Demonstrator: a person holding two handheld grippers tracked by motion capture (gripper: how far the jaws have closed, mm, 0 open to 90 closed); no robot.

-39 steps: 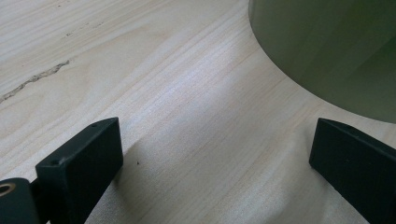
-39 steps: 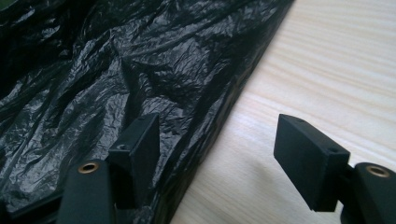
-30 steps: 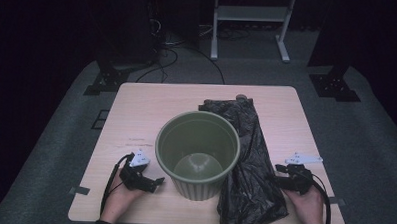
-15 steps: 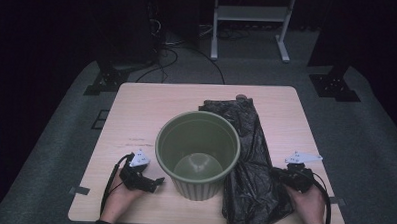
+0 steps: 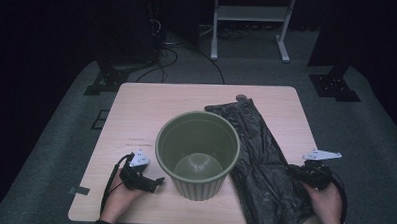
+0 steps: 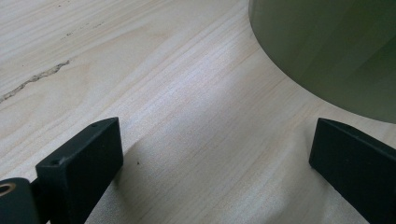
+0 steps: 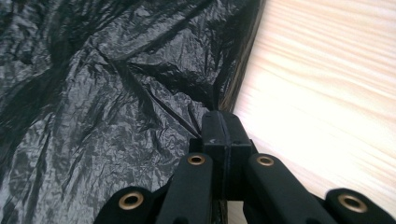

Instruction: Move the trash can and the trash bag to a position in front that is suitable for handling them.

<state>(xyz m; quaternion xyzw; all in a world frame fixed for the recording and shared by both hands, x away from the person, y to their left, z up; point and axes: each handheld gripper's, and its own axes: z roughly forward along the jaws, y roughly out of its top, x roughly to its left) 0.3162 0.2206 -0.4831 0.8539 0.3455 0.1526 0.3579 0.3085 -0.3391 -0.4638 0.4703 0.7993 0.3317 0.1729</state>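
Dim room, grey carpet (image 5: 55,152), white stand (image 5: 250,13) behind.

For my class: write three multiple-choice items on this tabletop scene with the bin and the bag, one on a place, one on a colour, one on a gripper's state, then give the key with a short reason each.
1. Where does the black plastic bag lie?
A. inside the bin
B. flat on the table, at the bin's right
C. on the floor

2. What colour is the bin?
A. olive green
B. red
C. white

3. How do the jaws of the right gripper stand?
A. wide apart over bare wood
B. closed on the bag's edge
C. closed on the bin's rim

Key: B, the bag is spread on the table beside the bin in the high view; A, its wall and inside are olive green; B, the right gripper view shows the jaws pressed together where the bag's edge meets them.
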